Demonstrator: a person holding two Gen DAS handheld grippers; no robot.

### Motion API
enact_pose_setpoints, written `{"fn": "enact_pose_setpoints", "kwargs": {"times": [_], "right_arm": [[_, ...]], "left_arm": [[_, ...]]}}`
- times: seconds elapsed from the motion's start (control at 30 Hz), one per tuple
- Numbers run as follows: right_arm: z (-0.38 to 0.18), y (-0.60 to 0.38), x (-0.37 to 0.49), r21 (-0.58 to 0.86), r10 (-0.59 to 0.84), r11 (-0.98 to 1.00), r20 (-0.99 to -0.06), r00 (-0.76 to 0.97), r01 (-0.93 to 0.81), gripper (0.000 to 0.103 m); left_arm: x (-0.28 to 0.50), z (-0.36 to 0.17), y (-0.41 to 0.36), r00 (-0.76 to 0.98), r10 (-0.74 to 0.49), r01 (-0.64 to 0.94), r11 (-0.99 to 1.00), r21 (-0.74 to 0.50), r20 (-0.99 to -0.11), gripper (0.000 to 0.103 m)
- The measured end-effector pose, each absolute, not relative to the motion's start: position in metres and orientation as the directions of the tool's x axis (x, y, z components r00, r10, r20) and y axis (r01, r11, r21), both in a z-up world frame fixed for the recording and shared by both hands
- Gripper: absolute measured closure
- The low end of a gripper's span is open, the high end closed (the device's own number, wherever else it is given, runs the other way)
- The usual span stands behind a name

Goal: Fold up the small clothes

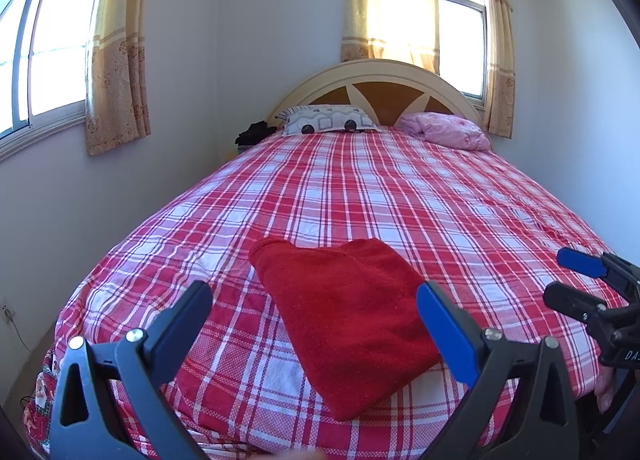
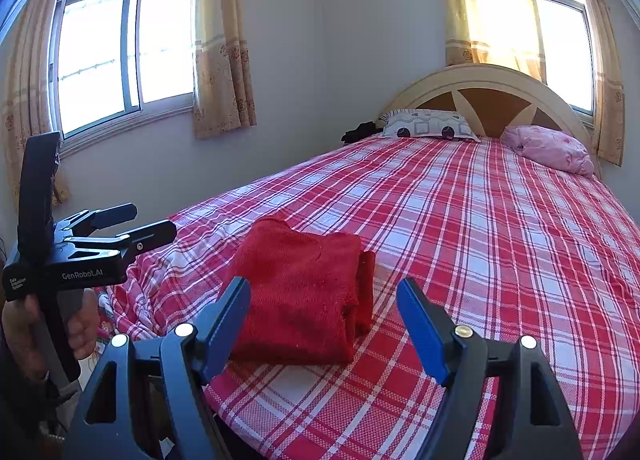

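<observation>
A red fleece garment [image 1: 348, 300] [image 2: 300, 292] lies folded into a thick rectangle on the red-and-white plaid bed [image 1: 360, 188] [image 2: 480, 220], near the foot edge. My left gripper [image 1: 312, 300] is open, held just short of the garment with its fingers wide apart and nothing between them. From the right wrist view the left gripper [image 2: 148, 222] hovers off the bed's left corner, held by a hand [image 2: 80, 324]. My right gripper [image 2: 322, 288] is open too, a little back from the garment and empty. It shows at the right edge as the right gripper [image 1: 568, 280].
At the head of the bed lie a patterned pillow [image 1: 328, 120] and a bunched pink cover [image 1: 448, 130] against a rounded headboard [image 1: 380, 76]. Something black [image 1: 254, 132] sits beside the bed by the wall. Curtained windows are on the left wall and behind the headboard.
</observation>
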State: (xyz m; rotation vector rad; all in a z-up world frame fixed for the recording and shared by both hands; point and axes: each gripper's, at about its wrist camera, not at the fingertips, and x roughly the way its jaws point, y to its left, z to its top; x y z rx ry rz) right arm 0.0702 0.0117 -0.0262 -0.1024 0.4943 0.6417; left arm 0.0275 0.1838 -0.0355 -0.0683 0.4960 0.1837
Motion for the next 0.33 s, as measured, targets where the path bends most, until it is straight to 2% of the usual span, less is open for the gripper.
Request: {"fn": "enact_pose_setpoints", "kwargs": {"times": [0.1, 0.33], "right_arm": [[-0.0274, 0.0141, 0.0693, 0.054, 0.55, 0.797, -0.477, 0.686, -0.601, 0.027], [-0.0312, 0.016, 0.0685, 0.045, 0.547, 0.794, -0.488, 0.68, -0.606, 0.027]], "left_arm": [[0.0225, -0.0356, 0.1846, 0.881, 0.147, -0.185, 0.982, -0.042, -0.449, 0.0], [0.026, -0.0364, 0.1793, 0.879, 0.151, -0.179, 0.984, -0.019, -0.452, 0.0]]}}
